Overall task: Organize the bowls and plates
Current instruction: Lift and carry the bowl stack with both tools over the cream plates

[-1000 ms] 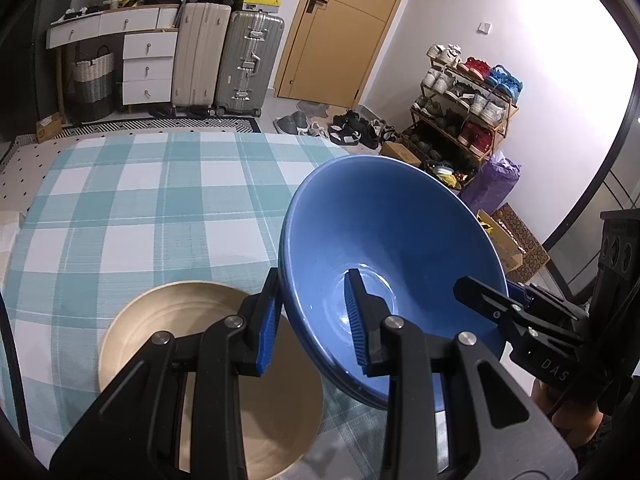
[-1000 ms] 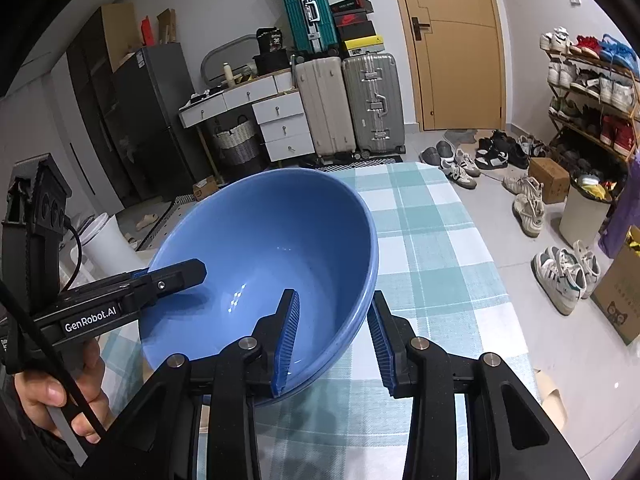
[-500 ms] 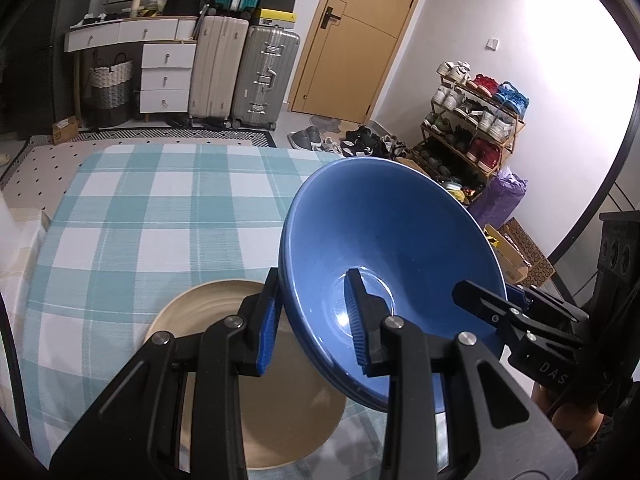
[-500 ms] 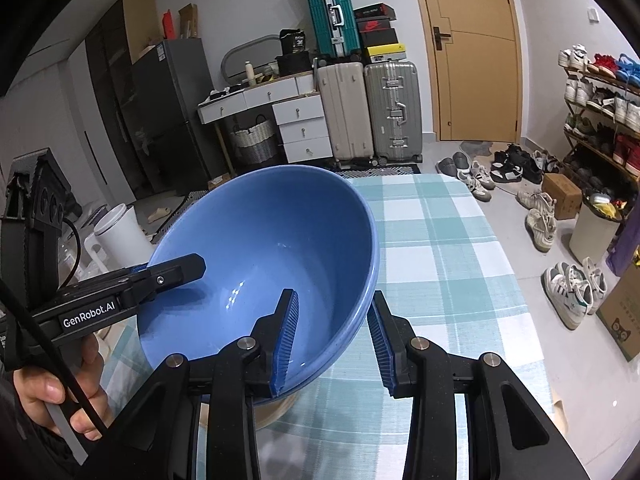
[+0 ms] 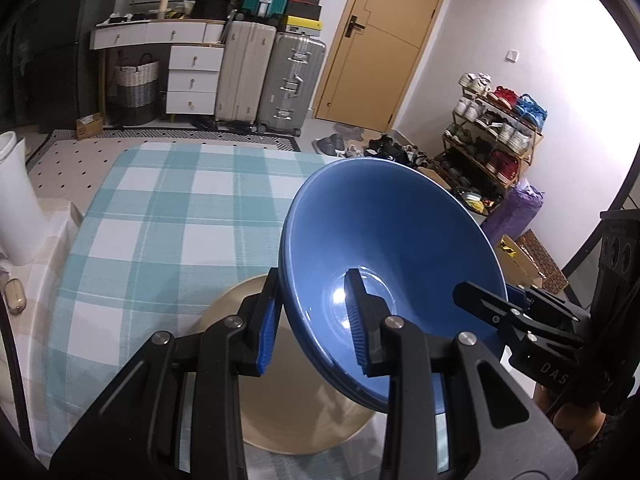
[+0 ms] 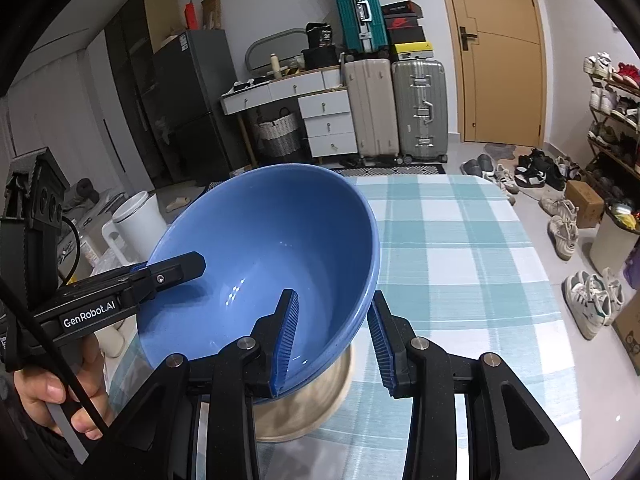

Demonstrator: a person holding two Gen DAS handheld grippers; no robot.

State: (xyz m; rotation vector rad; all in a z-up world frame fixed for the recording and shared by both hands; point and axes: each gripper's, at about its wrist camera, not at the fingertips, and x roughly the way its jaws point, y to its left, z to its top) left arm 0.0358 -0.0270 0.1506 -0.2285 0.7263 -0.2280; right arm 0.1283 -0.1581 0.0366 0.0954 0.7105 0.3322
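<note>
Room: a cluttered living space with a table under a teal-and-white checked cloth (image 5: 160, 216); a wooden door (image 5: 384, 40) on the far wall.

Left gripper (image 5: 312, 320): jaws clamped on the left rim of the blue bowl (image 5: 384, 248), one blue pad inside the bowl, the other against its outer wall.

Right gripper (image 6: 332, 336): jaws clamped on the opposite, right rim of the same bowl, one pad inside, one outside. A hand (image 6: 60, 396) holding the left gripper's handle shows at the lower left of the right wrist view.

Blue bowl: large, glazed, nothing in it; carried between the two grippers, tilted, clear of the cloth, near edge of the table.

Beige bowl (image 5: 296, 400): on the cloth directly below the blue bowl, partly hidden by it; the part that shows holds nothing.

Far left, against the wall: white drawer unit (image 5: 192, 80) with small items on top; woven basket (image 5: 136, 88) beneath the desk, contents not visible; two upright suitcases (image 5: 272, 76), a teal suitcase (image 6: 360, 12) and boxes stacked above.

Left, beside the table: white bin (image 6: 140, 220), lid on.

Right: shoe rack (image 5: 496, 136) filled with shoes; loose shoes (image 6: 536, 172) on the floor by the door.
</note>
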